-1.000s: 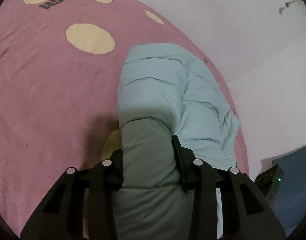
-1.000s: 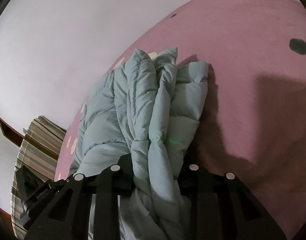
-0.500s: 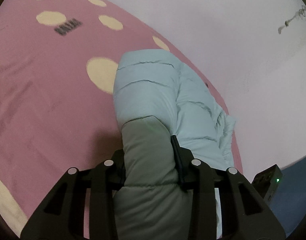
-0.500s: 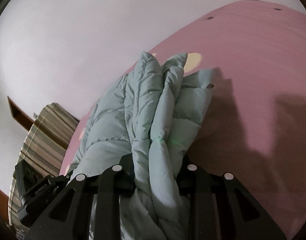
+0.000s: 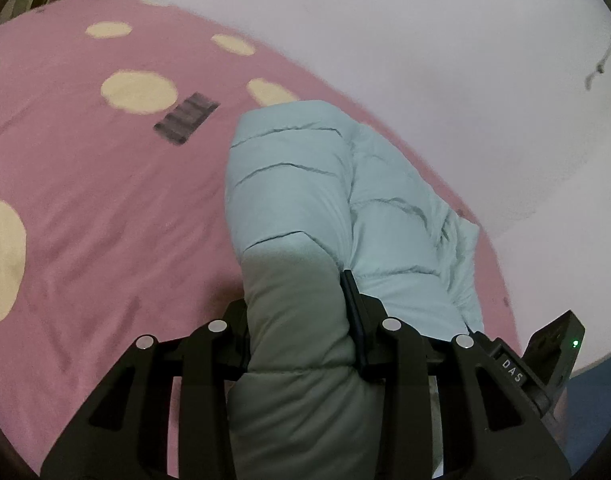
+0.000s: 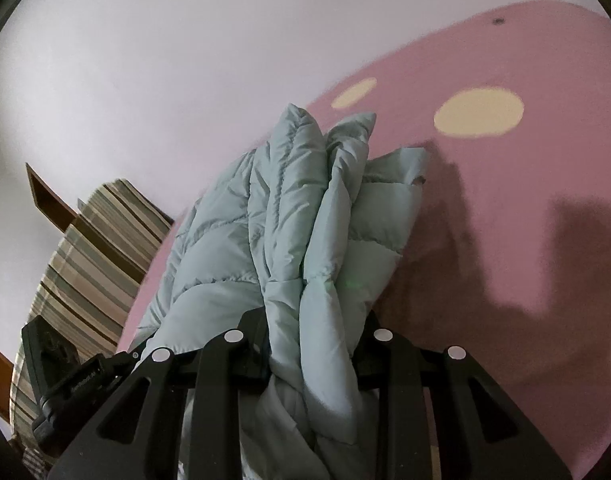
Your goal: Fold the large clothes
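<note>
1. My left gripper (image 5: pixel 301 320) is squeezing one puffy edge of the light blue jacket (image 5: pixel 305 184), so that side cannot slip away

2. My right gripper (image 6: pixel 311 332) is squeezing a thick bunch of jacket layers, so the fold stays together

3. The jacket lies on the pink blanket (image 5: pixel 105 208), close to the white wall (image 5: pixel 425 60), with my end of it off the blanket in my grippers

4. I hold both ends at once, I think, so the big jacket stays even

5. The striped cloth (image 6: pixel 85 264) sits beside the blanket, away from the jacket
</note>
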Tool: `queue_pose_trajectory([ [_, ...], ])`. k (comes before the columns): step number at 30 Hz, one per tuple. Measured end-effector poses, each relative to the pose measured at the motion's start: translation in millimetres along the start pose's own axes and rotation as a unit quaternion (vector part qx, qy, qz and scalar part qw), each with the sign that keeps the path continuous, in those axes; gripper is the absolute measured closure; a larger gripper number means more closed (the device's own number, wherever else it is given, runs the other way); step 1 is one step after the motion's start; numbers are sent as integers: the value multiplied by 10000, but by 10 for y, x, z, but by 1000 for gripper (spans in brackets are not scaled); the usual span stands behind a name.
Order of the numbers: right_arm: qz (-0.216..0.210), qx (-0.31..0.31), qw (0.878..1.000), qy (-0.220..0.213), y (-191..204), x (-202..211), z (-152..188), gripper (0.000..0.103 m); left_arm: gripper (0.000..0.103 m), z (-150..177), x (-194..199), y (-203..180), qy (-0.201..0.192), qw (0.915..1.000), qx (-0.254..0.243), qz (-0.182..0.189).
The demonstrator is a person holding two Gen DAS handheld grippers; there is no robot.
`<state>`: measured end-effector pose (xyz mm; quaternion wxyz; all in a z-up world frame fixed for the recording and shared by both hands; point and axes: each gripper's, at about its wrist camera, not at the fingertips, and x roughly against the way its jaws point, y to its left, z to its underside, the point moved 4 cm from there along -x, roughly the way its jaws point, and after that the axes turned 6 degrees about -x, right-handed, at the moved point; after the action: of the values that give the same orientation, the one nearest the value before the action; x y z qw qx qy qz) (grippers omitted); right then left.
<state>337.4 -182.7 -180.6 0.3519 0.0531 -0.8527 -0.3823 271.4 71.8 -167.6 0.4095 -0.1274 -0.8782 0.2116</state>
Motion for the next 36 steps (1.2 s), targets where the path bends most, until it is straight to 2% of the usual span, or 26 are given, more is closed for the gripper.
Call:
queue_pose_trajectory([
  [8,134,-228,9994,215,-187,-153,160,75,66,102,-183,175,173,9998,-13,-56],
  [16,131,-430,9985,299,-367,-166,201,64,61,106,-206,202,174,9997,-112,-162],
  [21,194,-445,9984,282,-413,-104,201,52,54,119,-157,185,119,9991,-235,-332],
  [25,213,-468,9983,266,-413,-33,211,45,44,120,-93,186,85,9984,-335,-455],
  [29,284,-435,9985,197,-404,102,240,42,34,129,13,169,26,9970,-461,-627],
  [36,588,-215,9980,4,-310,408,343,42,26,221,287,66,-73,9920,-771,-999],
])
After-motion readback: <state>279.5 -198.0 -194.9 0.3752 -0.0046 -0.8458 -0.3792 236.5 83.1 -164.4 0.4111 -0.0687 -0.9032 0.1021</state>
